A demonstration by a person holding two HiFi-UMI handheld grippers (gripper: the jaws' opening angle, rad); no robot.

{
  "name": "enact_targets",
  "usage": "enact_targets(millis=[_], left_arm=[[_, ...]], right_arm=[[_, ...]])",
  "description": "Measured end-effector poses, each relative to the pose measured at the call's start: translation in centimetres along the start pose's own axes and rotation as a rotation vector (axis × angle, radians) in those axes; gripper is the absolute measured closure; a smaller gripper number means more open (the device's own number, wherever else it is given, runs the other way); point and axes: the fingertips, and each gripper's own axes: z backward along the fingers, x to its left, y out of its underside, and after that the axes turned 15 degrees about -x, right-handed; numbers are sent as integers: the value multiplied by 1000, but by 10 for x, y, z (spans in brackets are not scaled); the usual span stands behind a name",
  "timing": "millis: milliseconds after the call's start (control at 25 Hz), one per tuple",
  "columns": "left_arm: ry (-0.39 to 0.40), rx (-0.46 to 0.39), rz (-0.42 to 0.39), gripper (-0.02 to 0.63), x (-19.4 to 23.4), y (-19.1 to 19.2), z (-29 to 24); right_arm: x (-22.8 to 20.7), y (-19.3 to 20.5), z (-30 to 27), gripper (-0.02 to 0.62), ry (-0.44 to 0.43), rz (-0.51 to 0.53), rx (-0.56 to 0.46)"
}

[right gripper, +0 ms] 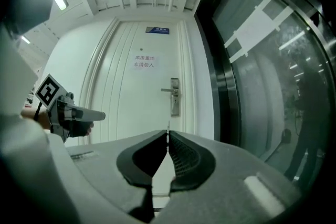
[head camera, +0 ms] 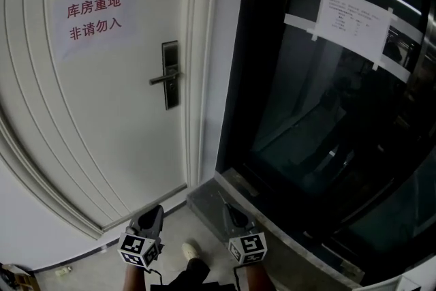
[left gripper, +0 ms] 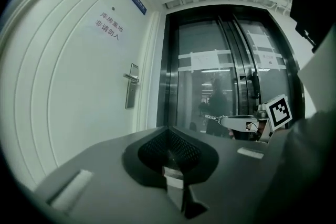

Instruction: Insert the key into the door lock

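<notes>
We note first the two grippers at six o'clock in the head view, each with its marker cube, held low and side by side. The right gripper [head camera: 235, 215] has its jaws pressed together on the key [left gripper: 212, 116]. A short length of the key juts from the tip, and from behind it shows only as a thin sliver standing on edge. The left gripper [head camera: 155, 213] is also closed, and we see nothing between its pads.

The lock plate [head camera: 170, 75] lies well apart from both grippers, at about eleven o'clock from them in the head view. In the right gripper view it stands at twelve o'clock, just above the jaw tips. Its handle [head camera: 161, 79] projects toward nine o'clock. The white door [head camera: 102, 119] carries a sign [head camera: 95, 18] in red characters. Dark glass doors [head camera: 327, 112] adjoin it at three o'clock. We cannot make out the keyhole at this range.

Insertion has not begun, and the whole approach remains.

In our judgement:
- **Slipping:** the grip on the key is narrow, so any push against the plate that is off the keyhole's line could twist the key in the pads or knock it loose.
- **Orientation:** the blade may not match the slot, and that would stop entry.
- **Handle:** it stands proud of the plate and could catch the jaws on a high approach.
</notes>
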Motion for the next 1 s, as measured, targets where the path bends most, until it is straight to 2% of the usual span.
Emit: enact_targets(millis=[440,1000], left_arm=[[55,6,46,604,33,19,-111],[27,-7,9,604,109,33,-229]], right_arm=[[-59,20,-84,584,31,18,17],[-120,32,-210,584,2,60,-16]])
